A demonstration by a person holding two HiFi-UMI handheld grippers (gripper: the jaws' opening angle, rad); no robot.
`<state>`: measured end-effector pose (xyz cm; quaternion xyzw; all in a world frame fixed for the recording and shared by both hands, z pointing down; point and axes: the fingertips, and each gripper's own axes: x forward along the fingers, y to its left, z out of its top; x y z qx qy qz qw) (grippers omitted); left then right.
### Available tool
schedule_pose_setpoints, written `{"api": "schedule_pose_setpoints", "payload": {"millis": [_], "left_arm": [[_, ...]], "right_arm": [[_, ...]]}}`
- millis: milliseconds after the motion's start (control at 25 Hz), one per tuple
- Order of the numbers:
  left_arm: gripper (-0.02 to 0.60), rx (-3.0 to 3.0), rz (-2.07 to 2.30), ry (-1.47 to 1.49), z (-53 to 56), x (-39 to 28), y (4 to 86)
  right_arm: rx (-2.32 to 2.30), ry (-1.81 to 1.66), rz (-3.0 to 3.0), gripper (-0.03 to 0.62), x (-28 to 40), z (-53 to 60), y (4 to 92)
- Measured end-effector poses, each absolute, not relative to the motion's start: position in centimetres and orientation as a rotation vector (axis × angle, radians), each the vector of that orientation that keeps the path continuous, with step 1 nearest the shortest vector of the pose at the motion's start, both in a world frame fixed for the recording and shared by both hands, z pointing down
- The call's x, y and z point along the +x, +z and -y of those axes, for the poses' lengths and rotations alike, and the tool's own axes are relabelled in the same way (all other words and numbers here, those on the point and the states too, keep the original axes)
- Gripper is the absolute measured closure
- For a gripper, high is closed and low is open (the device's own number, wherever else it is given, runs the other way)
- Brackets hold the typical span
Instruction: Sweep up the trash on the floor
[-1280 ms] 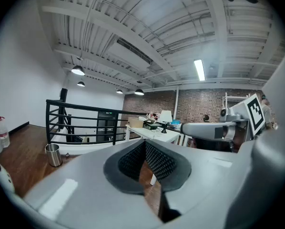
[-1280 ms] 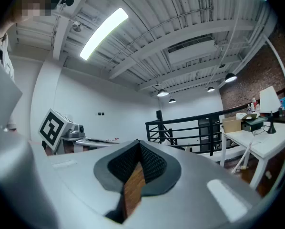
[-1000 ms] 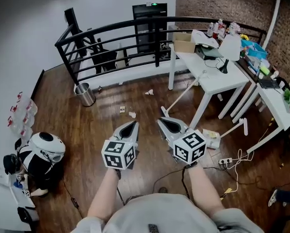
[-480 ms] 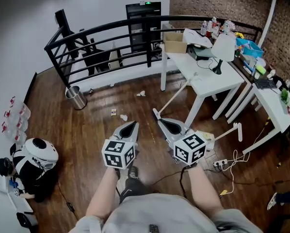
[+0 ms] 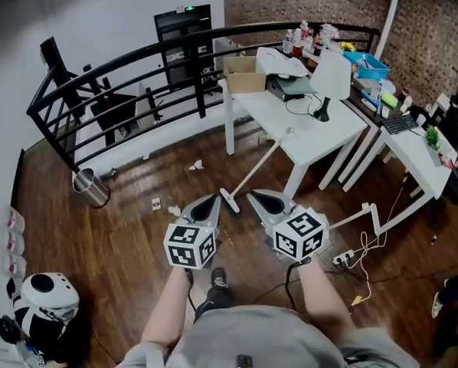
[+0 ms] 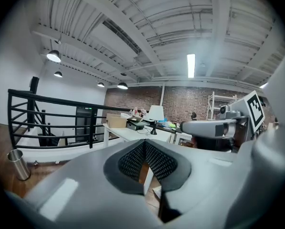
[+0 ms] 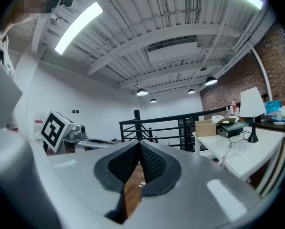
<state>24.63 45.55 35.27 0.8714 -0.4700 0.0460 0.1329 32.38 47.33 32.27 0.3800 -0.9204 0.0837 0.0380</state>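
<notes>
**Both grippers shut and empty, trash on the floor ahead**

Head view: left gripper and right gripper side by side, jaws together, holding nothing. Broom leans at the table edge, its head just ahead between the grippers. Paper scraps on the floor ahead-left.

Left gripper view: jaws together, empty, table ahead.

Right gripper view: jaws together, empty, table to the right.

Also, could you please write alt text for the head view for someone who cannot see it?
Seen from above, a person holds the left claw and right claw, both shut and empty, over a dark wood floor, facing a white broom leaning on a white table. A few paper scraps lie on the floor; a metal bin stands by a black railing.
</notes>
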Motion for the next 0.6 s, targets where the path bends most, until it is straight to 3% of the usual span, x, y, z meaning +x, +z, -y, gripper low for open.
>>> {"api": "schedule_pose_setpoints", "payload": {"millis": [600], "left_arm": [[0.574, 2.580, 1.045, 0.250, -27.3, 24.8, 40.1]], "right_arm": [[1.448, 0.371, 2.588, 0.594, 33.5, -29.3, 34.4]]}}
